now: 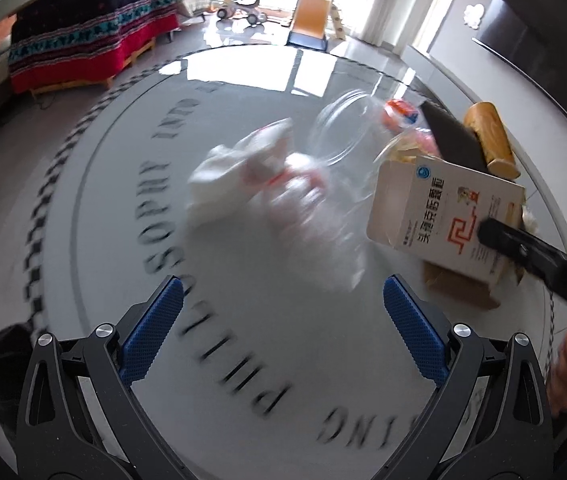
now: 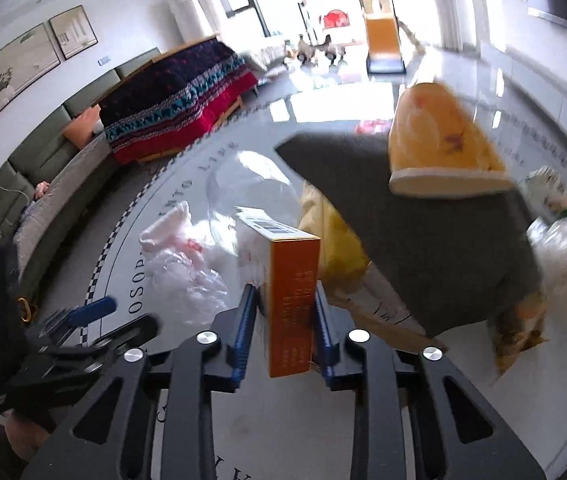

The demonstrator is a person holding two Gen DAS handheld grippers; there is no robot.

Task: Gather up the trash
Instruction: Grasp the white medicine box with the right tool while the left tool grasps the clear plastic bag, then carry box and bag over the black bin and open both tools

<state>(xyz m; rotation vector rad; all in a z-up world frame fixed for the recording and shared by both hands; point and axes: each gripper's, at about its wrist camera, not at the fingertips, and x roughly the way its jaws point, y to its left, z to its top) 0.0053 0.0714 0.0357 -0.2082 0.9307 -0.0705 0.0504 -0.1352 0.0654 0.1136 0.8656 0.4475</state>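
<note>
The right gripper [image 2: 282, 312] is pinched on a small cardboard medicine box [image 2: 289, 300]: both blue pads press the narrow orange side panel, one on each face, and the box stands upright between them with its barcoded top flap open. In the left wrist view the same box [image 1: 447, 216] appears clear of the round table [image 1: 243, 360], held at its lower right corner by the dark finger of the right gripper [image 1: 491, 236]. The left gripper [image 1: 283, 320] is spread wide with nothing between its pads, hovering above the printed tabletop. Just beyond the box lie a crumpled white plastic bag [image 1: 243, 172], a clear plastic bottle [image 1: 347, 128] lying on its side, a grey pad [image 2: 403, 220] with an inverted yellow paper cup [image 2: 439, 140] resting on it, a yellow wrapper [image 2: 331, 248] and further wrappers at the right rim. No trash receptacle is visible in either view. Recommended procedure for the step in hand: maintain steady pressure on the box, since the thin card is likely to buckle if squeezed harder and may slip if released slightly. Lift until it clears the bottle and the bag before any lateral travel. Keep the open flap upward so that any contents stay inside. Direct the spread left gripper to the white bag next, approaching from above its bulk.
</note>
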